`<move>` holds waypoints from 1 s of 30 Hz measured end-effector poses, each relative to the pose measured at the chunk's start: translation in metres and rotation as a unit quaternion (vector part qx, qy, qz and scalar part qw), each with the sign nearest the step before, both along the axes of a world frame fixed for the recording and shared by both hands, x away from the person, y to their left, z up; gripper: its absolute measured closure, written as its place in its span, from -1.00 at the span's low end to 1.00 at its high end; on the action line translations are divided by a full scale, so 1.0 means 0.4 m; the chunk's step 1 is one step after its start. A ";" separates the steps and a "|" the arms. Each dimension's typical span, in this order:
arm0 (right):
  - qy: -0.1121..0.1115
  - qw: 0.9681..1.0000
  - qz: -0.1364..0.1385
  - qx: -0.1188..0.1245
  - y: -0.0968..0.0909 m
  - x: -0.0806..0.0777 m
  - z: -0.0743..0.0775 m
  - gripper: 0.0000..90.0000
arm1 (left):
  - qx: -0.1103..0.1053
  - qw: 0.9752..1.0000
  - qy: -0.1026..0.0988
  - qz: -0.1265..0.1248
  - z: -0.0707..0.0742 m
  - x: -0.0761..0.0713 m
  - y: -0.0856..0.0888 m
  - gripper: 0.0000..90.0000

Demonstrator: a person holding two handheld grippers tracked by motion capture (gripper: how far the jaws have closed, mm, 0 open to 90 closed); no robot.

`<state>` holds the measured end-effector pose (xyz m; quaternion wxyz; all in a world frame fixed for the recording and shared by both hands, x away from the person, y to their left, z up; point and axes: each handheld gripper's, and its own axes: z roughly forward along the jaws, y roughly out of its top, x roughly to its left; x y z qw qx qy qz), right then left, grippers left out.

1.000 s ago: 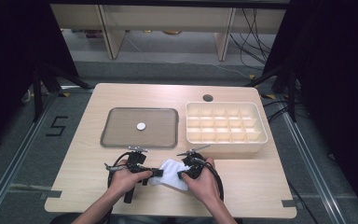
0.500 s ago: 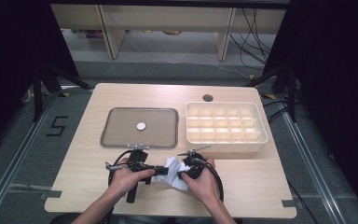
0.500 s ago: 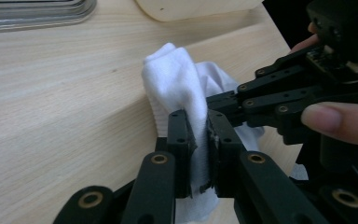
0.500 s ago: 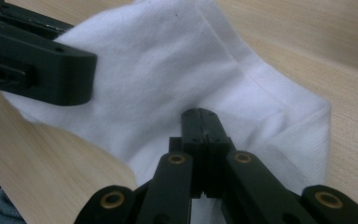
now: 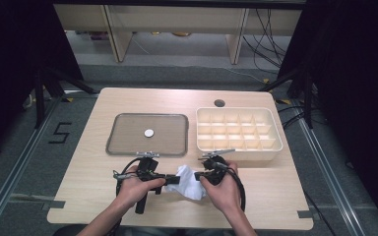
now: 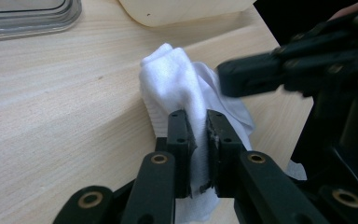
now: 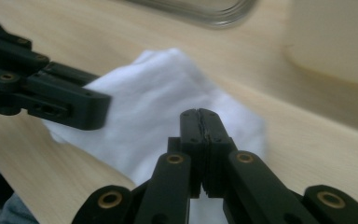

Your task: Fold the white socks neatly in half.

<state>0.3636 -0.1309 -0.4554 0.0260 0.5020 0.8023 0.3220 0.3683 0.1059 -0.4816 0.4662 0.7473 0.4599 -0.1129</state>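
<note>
Pinching white cloth [image 5: 189, 180], left gripper [image 6: 197, 140], right gripper [image 7: 200, 140], wooden table [image 5: 275, 182]

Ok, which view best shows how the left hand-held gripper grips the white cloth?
The left gripper view: the left hand-held gripper pinches a fold of the white cloth close up. The high view shows the cloth small between both hands; the right gripper view shows it blurred.

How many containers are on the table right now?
2. A grey tray sits left of centre with a small white disc in it; a cream divided box sits to its right. Nothing seems hidden.
</note>
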 end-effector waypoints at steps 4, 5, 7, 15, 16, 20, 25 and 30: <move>-0.004 1.000 -0.019 -0.013 -0.051 -0.002 0.011 0.99 | 0.004 1.000 -0.004 0.006 0.003 -0.003 -0.005 0.78; -0.002 1.000 -0.026 -0.014 -0.055 -0.003 0.009 0.99 | 0.003 1.000 -0.003 0.007 0.003 -0.003 -0.006 0.78; 0.002 0.999 -0.025 -0.020 -0.069 -0.006 -0.002 0.99 | 0.004 1.000 -0.003 0.007 0.004 -0.003 -0.006 0.78; 0.016 0.999 -0.039 -0.020 -0.074 -0.013 -0.023 0.98 | 0.007 1.000 -0.009 -0.003 0.008 0.001 -0.004 0.78; 0.020 0.999 -0.040 -0.025 -0.071 -0.014 -0.026 0.98 | 0.007 1.000 -0.010 -0.002 0.007 0.001 -0.005 0.78; 0.018 0.999 -0.034 -0.029 -0.064 -0.016 -0.036 0.97 | 0.005 1.000 -0.011 -0.002 0.005 0.000 -0.010 0.78; 0.027 0.999 -0.037 -0.022 -0.054 -0.013 -0.041 0.96 | 0.004 1.000 -0.012 -0.004 0.006 -0.001 -0.013 0.78; 0.026 0.999 -0.038 -0.024 -0.051 -0.015 -0.048 0.96 | 0.010 1.000 -0.017 -0.002 0.009 -0.003 -0.018 0.78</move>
